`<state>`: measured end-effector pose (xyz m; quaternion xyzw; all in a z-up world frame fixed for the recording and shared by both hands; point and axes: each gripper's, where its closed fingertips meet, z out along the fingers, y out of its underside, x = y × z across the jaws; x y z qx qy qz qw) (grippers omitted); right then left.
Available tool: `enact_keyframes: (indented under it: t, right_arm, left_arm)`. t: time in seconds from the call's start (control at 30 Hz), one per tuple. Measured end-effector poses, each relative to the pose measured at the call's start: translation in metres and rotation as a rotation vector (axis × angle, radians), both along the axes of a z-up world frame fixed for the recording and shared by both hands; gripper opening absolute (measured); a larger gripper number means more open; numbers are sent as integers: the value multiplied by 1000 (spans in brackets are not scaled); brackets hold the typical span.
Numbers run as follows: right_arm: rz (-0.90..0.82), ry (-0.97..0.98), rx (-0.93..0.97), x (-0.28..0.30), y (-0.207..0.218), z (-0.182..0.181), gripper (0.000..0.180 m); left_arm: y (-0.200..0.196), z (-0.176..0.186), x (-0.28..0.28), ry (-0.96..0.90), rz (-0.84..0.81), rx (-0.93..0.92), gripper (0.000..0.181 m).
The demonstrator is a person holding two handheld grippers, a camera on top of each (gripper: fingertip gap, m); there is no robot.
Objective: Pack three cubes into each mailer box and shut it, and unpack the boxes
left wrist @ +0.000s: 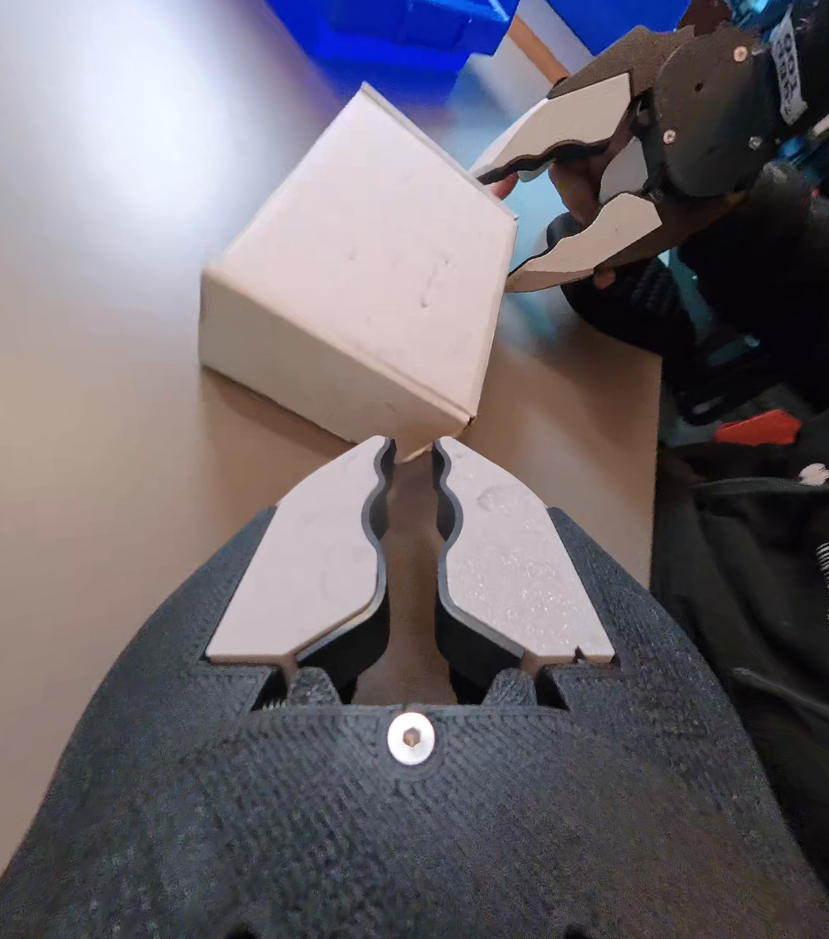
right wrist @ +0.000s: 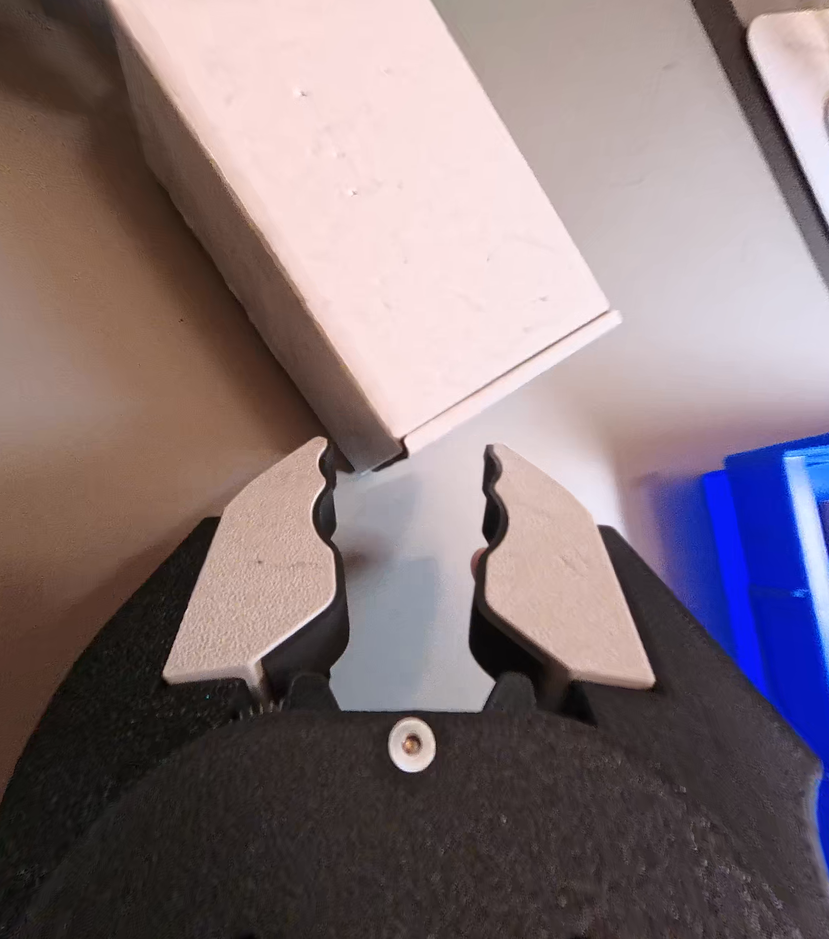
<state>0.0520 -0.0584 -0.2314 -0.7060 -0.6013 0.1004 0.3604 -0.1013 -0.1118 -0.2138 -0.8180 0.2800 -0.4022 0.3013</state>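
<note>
While the closed box [left wrist: 351, 284] is tipped up on the table [left wrist: 72, 406] | its near corner is pinched by the left gripper [left wrist: 413, 449] | right gripper [right wrist: 409, 465] spread, grasping nothing | slip risked if that corner pinch loosens.

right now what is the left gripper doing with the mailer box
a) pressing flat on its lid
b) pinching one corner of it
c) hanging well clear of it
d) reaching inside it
b: the left gripper has its fingertips closed on the nearest corner of the shut, tilted mailer box.
</note>
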Motion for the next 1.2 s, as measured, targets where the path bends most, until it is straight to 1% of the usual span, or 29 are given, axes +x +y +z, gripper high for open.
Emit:
enact_keyframes:
  t: [0.07, 0.1, 0.17, 0.23, 0.3, 0.37, 0.43, 0.47, 0.5, 0.57, 0.6, 0.67, 0.73, 0.77, 0.8, 0.83, 0.9, 0.93, 1.03, 1.1, 1.13, 1.2]
  right_arm:
    - [33, -2, 63, 1, -1, 5, 61]
    - [58, -1, 95, 0, -3, 6, 64]
    - [95, -28, 169, -2, -3, 3, 77]
    - [121, -56, 243, -4, 3, -1, 88]
    - [138, -40, 219, -8, 8, -6, 92]
    - [153, 16, 134, -14, 8, -9, 93]
    - [155, 59, 50, -20, 7, -10, 79]
    - [129, 90, 27, -22, 9, -7, 77]
    - [114, 106, 0, -23, 11, -5, 75]
    - [107, 106, -85, -22, 8, -2, 71]
    - [95, 114, -145, -22, 5, 2, 68]
    - [84, 125, -322, -19, -7, 13, 68]
    - [57, 157, -537, -17, -20, 32, 67]
    - [46, 159, -674, -14, -28, 40, 66]
    - [41, 156, -800, -11, -35, 49, 65]
    - [35, 156, -884, -9, -37, 56, 64]
    - [16, 144, -948, -7, -32, 61, 63]
    - [8, 122, -949, -5, -28, 58, 59]
    - [-13, 109, -1002, -7, -21, 48, 65]
    - [-21, 146, -1012, -12, -16, 47, 69]
    - [-32, 166, -1007, -14, -12, 48, 68]
    - [-51, 202, -1016, -16, -7, 49, 65]
  left_arm:
    - [5, 10, -4, 55, -6, 137, 23]
    - [9, 12, -7, 107, -6, 211, 33]
    - [18, 10, -11, 225, -15, 320, 53]
    - [23, 5, -8, 285, -67, 364, 73]
    - [19, -3, 2, 289, -170, 374, 90]
    - [19, -18, 5, 379, -221, 396, 89]
    - [22, -26, 12, 440, -220, 466, 89]
    - [27, -28, 11, 491, -193, 501, 84]
    - [28, -28, 10, 525, -185, 514, 82]
    - [23, -23, 11, 503, -190, 468, 74]
    - [18, -18, 12, 462, -192, 420, 73]
    - [5, -5, 15, 340, -204, 267, 72]
    - [-8, 13, 19, 179, -210, 66, 70]
    - [-14, 22, 20, 101, -221, -45, 70]
    - [-19, 31, 22, 32, -227, -134, 70]
    - [-20, 39, 22, -26, -227, -193, 69]
    - [-17, 46, 22, -99, -226, -275, 52]
    - [-14, 45, 21, -113, -222, -297, 53]
    - [-1, 35, 20, -126, -198, -277, 65]
    - [3, 33, 20, -124, -192, -210, 70]
    - [6, 34, 19, -116, -182, -156, 77]
    - [8, 36, 19, -110, -163, -99, 81]
